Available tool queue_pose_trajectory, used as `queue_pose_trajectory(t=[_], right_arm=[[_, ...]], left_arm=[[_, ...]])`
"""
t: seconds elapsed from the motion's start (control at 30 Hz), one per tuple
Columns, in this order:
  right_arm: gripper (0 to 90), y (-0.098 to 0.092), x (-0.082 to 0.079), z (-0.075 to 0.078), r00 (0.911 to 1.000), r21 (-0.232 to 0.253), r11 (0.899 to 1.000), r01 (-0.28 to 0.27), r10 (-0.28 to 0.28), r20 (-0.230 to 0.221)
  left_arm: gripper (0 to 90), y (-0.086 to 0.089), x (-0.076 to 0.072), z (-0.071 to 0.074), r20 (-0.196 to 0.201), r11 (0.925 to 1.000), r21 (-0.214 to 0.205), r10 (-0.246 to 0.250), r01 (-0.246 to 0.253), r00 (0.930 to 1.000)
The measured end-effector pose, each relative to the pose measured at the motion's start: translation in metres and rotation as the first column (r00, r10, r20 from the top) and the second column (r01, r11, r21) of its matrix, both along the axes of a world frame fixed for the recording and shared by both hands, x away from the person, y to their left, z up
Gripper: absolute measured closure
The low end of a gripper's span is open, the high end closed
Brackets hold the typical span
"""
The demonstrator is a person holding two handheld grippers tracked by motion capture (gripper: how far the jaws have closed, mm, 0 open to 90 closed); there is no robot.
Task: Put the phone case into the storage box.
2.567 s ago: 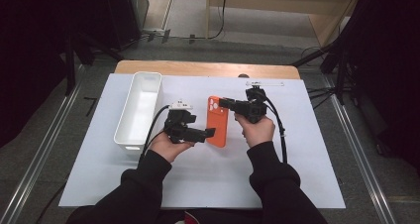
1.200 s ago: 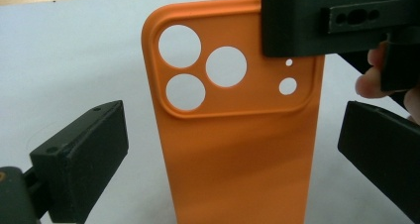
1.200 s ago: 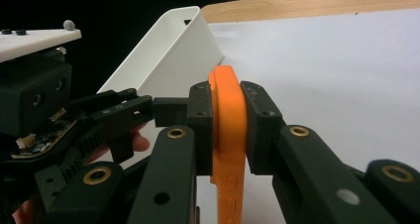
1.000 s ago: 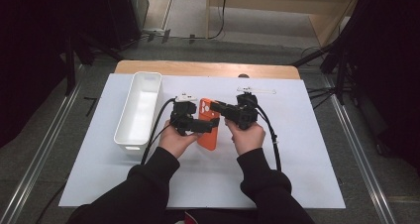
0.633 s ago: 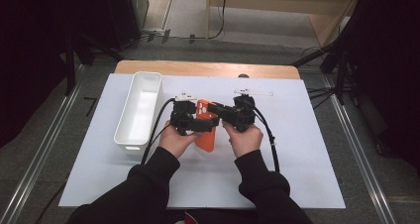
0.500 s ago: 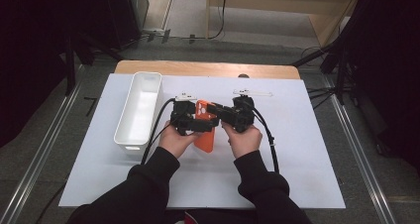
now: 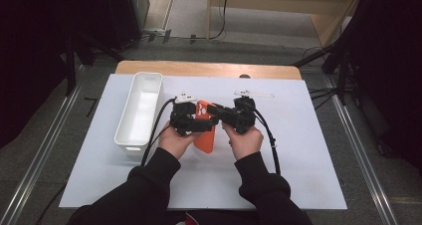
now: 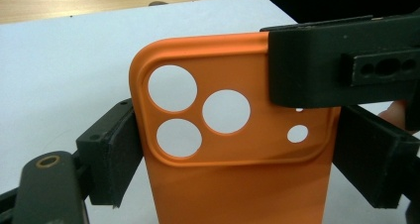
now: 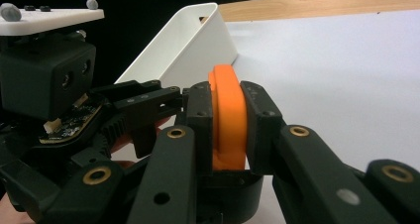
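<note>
Pinching an unmarked orange phone case (image 8: 237,184), right claw (image 9: 229,135) clamped, left claw (image 8: 237,154) just closing across it

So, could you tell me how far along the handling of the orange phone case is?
Done: the orange phone case is lifted off the white mat, the right gripper clamped on its edge. In hand: the left gripper has just been closing across its width. Left, probably: placing it in the white bin.

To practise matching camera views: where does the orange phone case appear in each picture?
High view: orange phone case at centre, between both grippers.
Left gripper view: fills the centre, camera holes facing us.
Right gripper view: edge-on at centre, clamped.
Shared landmark: the white sheet.
</note>
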State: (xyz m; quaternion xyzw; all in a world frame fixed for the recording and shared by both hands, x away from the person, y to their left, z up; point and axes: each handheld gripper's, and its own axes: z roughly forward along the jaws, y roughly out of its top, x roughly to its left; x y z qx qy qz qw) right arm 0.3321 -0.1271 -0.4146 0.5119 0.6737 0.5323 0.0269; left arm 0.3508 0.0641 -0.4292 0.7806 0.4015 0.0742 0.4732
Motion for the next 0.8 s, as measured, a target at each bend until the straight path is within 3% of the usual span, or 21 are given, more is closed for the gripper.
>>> queue_pose_trajectory(t=[0.57,0.8], right_arm=[[73.4,0.0003,0.0013,-0.0006,0.9998,0.021,1.000,-0.010,0.011,-0.015],[62.6,-0.0053,0.0030,0.0026,0.9999,0.042,0.999,-0.010,0.010,-0.010]], left_arm=[[15.3,0.0015,0.0009,0.0011,-0.014,0.9999,0.013,0.003,-0.002,0.9999],[15.4,0.0011,0.0012,0.0004,-0.018,0.9998,0.019,0.005,-0.005,0.9998]])
